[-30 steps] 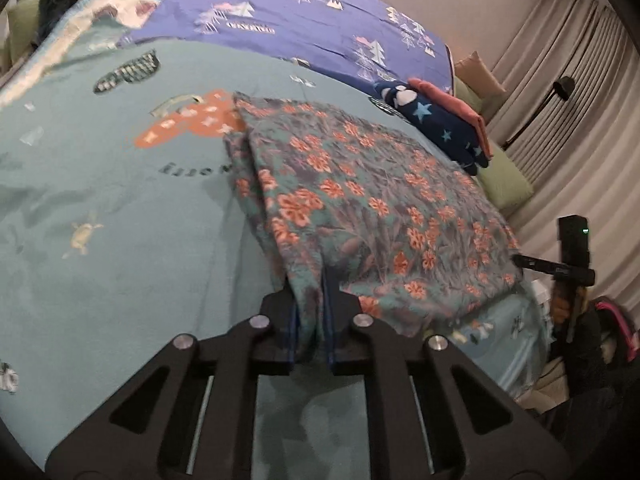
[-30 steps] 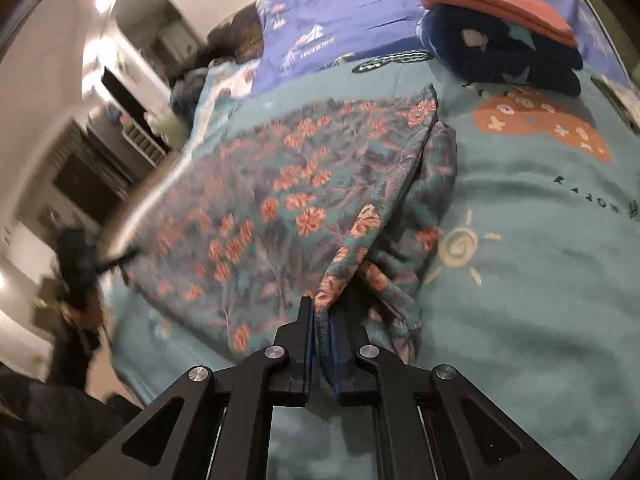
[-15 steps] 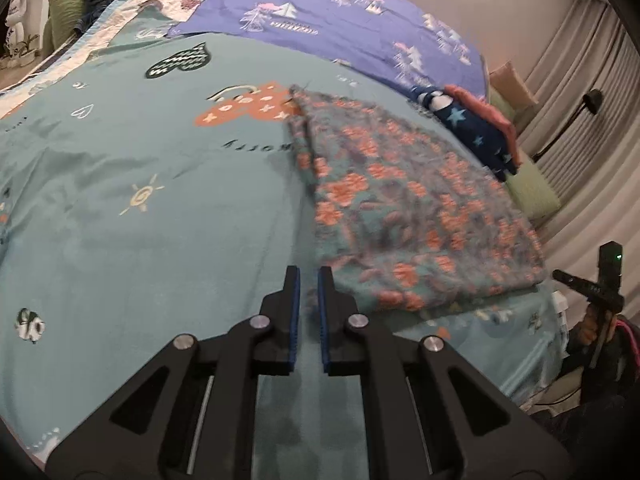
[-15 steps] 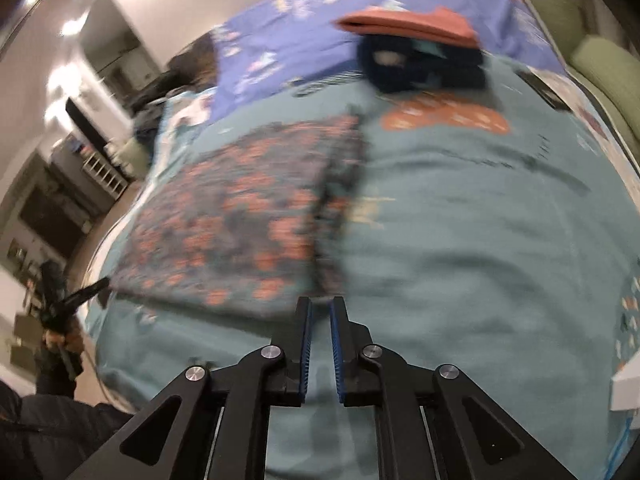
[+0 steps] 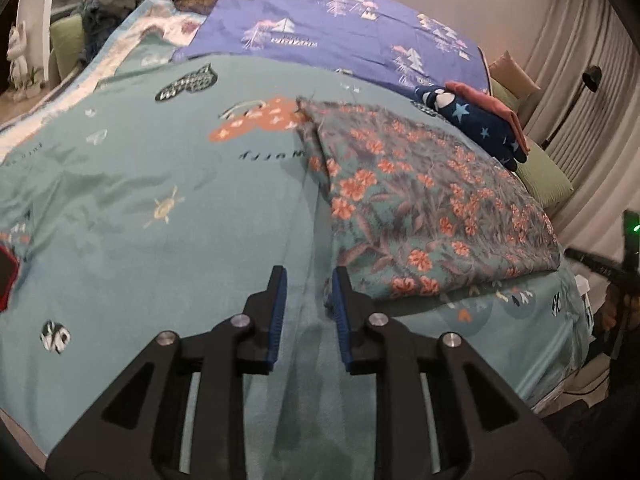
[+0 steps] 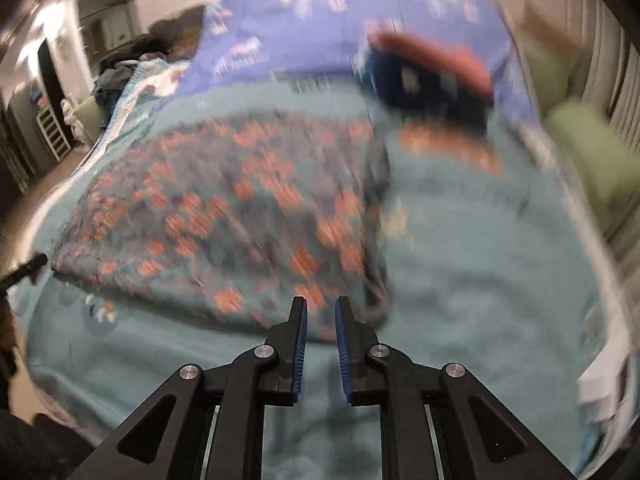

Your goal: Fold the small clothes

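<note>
A floral garment (image 5: pixel 424 208), teal with orange flowers, lies folded flat on the teal bedspread (image 5: pixel 132 200). My left gripper (image 5: pixel 308 284) hovers just off the garment's near left corner; its jaws are opening and only bedspread shows between them. In the blurred right wrist view the same floral garment (image 6: pixel 232 216) lies ahead and to the left. My right gripper (image 6: pixel 320 312) hangs over its near right edge, jaws opening, with no cloth pinched between the blue pads (image 6: pixel 301 344).
A stack of folded clothes, dark blue with stars (image 5: pixel 472 120) under a coral piece (image 5: pixel 490 106), sits beyond the floral garment. A purple sheet (image 5: pixel 340 28) covers the bed's far end. Green cushions (image 5: pixel 544 180) and curtains line the right side. A tripod (image 5: pixel 616 268) stands off the bed's corner.
Both grippers let go of the floral garment's folded edge, backed away and spread their jaws. The garment now lies flat. The right view swung quickly and is blurred.
</note>
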Available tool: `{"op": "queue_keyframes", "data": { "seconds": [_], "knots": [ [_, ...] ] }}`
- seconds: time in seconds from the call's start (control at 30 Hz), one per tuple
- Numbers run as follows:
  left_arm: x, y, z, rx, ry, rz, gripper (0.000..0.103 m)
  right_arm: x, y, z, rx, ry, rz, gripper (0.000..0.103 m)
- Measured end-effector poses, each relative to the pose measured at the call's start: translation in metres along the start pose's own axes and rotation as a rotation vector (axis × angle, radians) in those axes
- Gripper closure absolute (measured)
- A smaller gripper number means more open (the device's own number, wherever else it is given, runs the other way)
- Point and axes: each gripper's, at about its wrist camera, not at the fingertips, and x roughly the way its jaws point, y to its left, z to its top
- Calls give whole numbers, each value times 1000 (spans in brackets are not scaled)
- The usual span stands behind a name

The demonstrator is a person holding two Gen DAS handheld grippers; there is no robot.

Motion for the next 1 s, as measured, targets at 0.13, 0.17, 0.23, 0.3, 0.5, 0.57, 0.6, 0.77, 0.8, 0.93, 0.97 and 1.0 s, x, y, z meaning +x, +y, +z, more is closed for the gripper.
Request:
{"op": "queue_keyframes", "data": {
  "seconds": [0.13,0.17,0.23,0.3,0.5,0.57,0.6,0.77,0.8,0.93,0.97,1.0],
  "knots": [
    [1,-14,5,54,-15,30,56,-19,58,7,-102,-179,38,52],
    [1,-18,6,73,-21,39,55,-15,71,10,-133,-179,50,52],
    [1,-24,7,95,-33,43,53,-13,92,10,-173,-178,74,52],
    [0,-25,8,93,-45,40,50,-5,111,10,-204,-155,118,52],
    [4,-20,10,59,-43,22,49,7,161,3,-322,-152,114,53],
    [6,-17,10,52,-37,21,49,10,178,0,-371,-149,116,53],
    [7,-15,10,47,-35,21,49,12,185,-1,-393,-147,113,53],
    [13,-2,11,-3,-29,19,49,20,228,-11,-518,-148,92,53],
    [14,1,11,-14,-26,20,49,22,235,-13,-540,-152,94,53],
    [14,15,13,-54,-24,-2,49,22,268,-23,-642,-205,98,55],
    [13,19,14,-68,-26,-8,49,23,274,-25,-663,-218,92,55],
    [13,24,14,-81,-27,-11,49,24,283,-27,-690,-232,83,55]
  ]
}}
